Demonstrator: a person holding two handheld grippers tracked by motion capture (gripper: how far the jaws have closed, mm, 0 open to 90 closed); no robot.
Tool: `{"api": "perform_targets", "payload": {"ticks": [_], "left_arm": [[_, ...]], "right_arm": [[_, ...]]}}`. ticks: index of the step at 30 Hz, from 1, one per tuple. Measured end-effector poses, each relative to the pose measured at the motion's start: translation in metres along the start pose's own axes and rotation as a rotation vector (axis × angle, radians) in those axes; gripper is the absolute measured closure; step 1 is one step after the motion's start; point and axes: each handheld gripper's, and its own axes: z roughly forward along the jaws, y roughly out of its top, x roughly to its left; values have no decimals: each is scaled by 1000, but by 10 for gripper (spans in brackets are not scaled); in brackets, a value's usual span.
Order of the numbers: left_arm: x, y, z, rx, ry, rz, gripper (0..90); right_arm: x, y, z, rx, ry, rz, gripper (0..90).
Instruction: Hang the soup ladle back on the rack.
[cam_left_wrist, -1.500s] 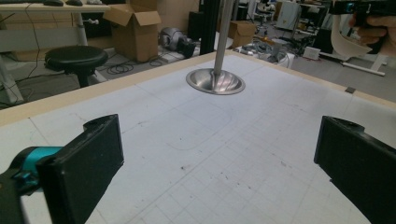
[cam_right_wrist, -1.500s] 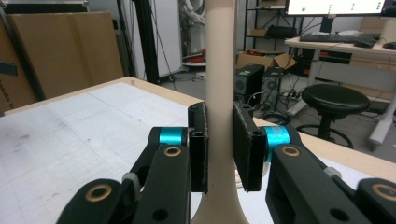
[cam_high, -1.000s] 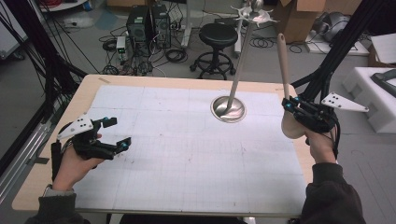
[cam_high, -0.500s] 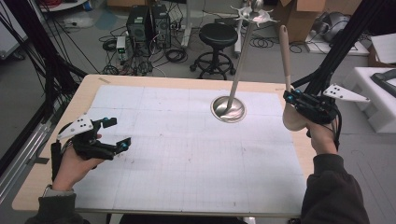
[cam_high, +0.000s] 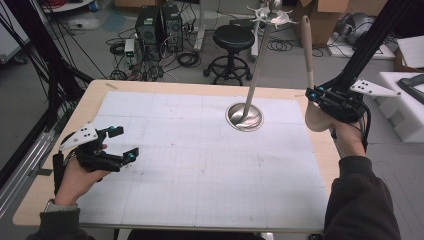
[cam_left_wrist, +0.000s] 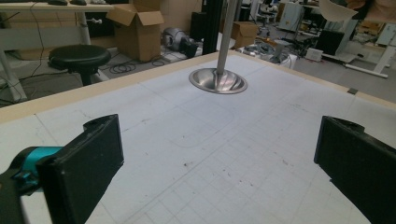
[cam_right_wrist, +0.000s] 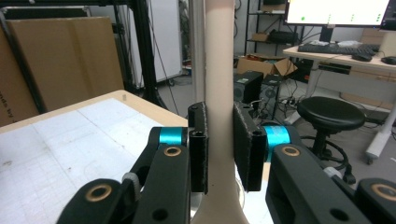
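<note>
A long beige wooden spoon (cam_high: 308, 55) stands upright over the table's right edge, bowl end down and handle up. My right gripper (cam_high: 314, 96) is shut on its handle just above the bowl. In the right gripper view the two black pads (cam_right_wrist: 198, 147) press the handle (cam_right_wrist: 219, 70) from both sides. A metal stand has its round base (cam_high: 244, 116) on the white mat, and its thin pole (cam_high: 257, 65) rises to a hooked top. It stands left of the spoon, apart from it. My left gripper (cam_high: 125, 142) hovers open near the table's left edge, with nothing between its jaws (cam_left_wrist: 219, 158); the stand's base (cam_left_wrist: 218, 81) lies ahead.
A white gridded mat (cam_high: 200, 165) covers most of the wooden table (cam_high: 90, 102). Behind the table stand a black stool (cam_high: 232, 37) and computer towers (cam_high: 159, 22) among floor cables. White foam blocks (cam_high: 400, 112) lie to the right of the table.
My right hand has risen a little and drifted right with the spoon still held upright. The left gripper has stayed in place.
</note>
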Motion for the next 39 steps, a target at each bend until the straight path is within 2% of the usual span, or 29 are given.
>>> {"api": "perform_targets", "payload": {"ticks": [13, 39], "left_arm": [[2, 0, -4, -7, 11, -6, 18], [2, -1, -4, -5, 11, -6, 18]], "right_arm": [[-7, -3, 4, -3, 30, 17, 775], [-2, -5, 16, 29, 81, 17, 774]]}}
